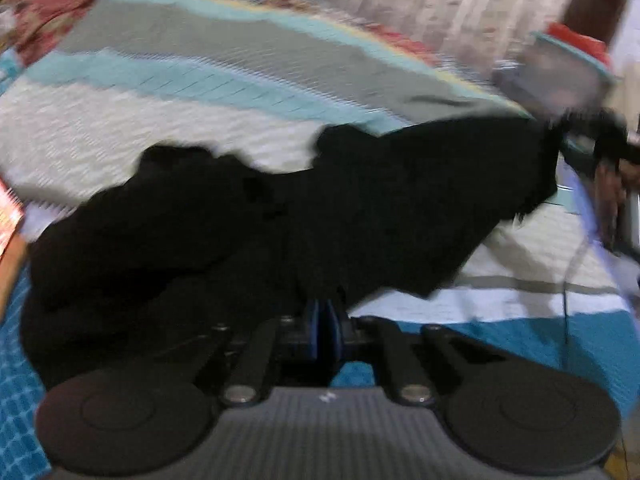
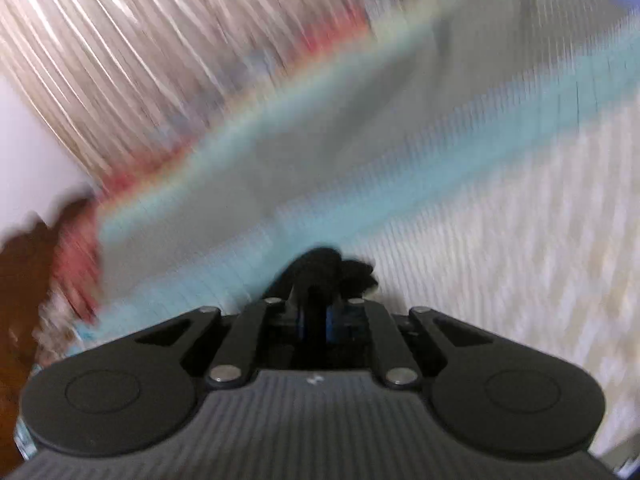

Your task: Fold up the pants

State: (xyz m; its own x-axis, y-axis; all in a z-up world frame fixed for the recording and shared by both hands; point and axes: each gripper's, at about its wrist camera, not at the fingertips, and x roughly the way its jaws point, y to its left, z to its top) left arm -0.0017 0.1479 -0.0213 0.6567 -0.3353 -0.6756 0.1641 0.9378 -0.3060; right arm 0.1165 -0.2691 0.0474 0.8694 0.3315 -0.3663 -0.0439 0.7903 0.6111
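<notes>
Black pants (image 1: 304, 216), plain dark fabric, no visible detail, edges blurred. Bunched and crumpled, not flat. In the left wrist view the mass runs from about 8 o'clock low left up to 2 o'clock at the right, where it tapers to a stretched, raised corner. Upper edge is lumpy, with a dip near the middle; lower right edge hangs as a ragged flap. The bulk rests on a striped bed cover. Near edge of the fabric comes down to 6 o'clock. In the right wrist view only a small black wad of the pants (image 2: 324, 264) shows, just below centre toward 6 o'clock, pinched and puckered, rest hidden.
</notes>
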